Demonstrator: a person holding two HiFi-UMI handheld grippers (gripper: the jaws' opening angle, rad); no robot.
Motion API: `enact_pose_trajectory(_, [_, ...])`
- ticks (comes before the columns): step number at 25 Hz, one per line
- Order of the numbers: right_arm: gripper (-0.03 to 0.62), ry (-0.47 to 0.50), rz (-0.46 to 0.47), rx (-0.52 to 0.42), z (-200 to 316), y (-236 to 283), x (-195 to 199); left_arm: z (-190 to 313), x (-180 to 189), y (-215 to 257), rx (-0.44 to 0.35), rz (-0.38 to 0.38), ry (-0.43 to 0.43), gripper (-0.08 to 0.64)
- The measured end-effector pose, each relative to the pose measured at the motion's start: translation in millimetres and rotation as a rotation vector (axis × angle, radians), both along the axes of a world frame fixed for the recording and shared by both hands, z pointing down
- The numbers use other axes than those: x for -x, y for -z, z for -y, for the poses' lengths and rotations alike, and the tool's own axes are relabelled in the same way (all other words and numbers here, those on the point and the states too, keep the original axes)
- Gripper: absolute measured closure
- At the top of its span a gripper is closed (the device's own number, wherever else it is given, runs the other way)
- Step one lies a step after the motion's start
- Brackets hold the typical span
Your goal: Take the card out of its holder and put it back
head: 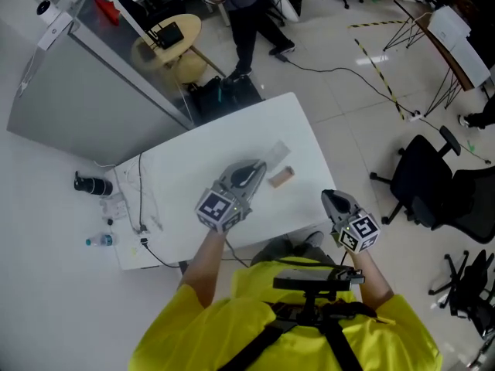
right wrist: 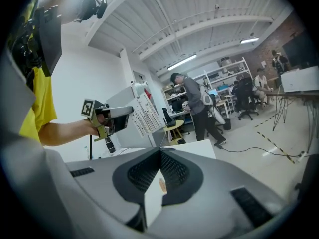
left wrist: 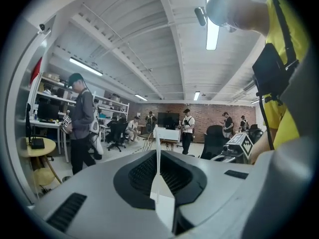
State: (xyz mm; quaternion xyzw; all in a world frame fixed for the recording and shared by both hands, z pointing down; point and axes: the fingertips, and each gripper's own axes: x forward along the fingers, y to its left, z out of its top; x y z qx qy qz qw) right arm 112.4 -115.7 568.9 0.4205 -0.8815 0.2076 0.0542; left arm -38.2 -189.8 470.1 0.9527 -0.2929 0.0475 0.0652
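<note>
your left tongs (head: 255, 170) sit over the middle of the white surface (head: 186, 168), at frame centre, tips pointing to the upper right. in the left gripper view the jaws are closed narrow on the card (left wrist: 157, 142), seen edge-on as a thin white blade standing up past the jaw tips. the holder (head: 281, 177), a small tan block, lies on the surface just right of those tips, apart from them. a pale flat sheet (head: 276, 152) lies just above the holder; you cannot tell what it is. your right tongs (head: 332, 199) hang at lower right, at the surface's right edge near its lower right corner. their jaws stand a narrow slit apart with nothing gripped, and the holder shows through the slit. open surface runs from the holder to the upper and right edges. a thin cable (head: 141, 199) crosses the left part. an office chair (head: 421, 182) stands well right of the surface.
</note>
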Motion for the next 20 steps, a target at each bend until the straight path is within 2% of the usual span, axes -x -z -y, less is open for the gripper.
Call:
enact_pose_trajectory(3, [0.588, -0.004, -0.007, 0.020, 7, -14, 3, 9, -3, -37, 0.025, 0.034, -0.030, 0.549])
enact_pose_trajectory(6, [0.588, -0.003, -0.012, 0.066, 6, -32, 7, 10, -7, -90, 0.085, 0.094, -0.043, 0.549])
enact_pose_trajectory(12, [0.588, 0.018, -0.022, 0.114, 16, -64, 17, 19, -8, -161, 0.132, 0.105, -0.061, 0.549])
enact_pose_trajectory(20, [0.588, 0.007, -0.029, 0.158, 13, -80, 16, 22, -17, -199, 0.163, 0.130, -0.089, 0.549])
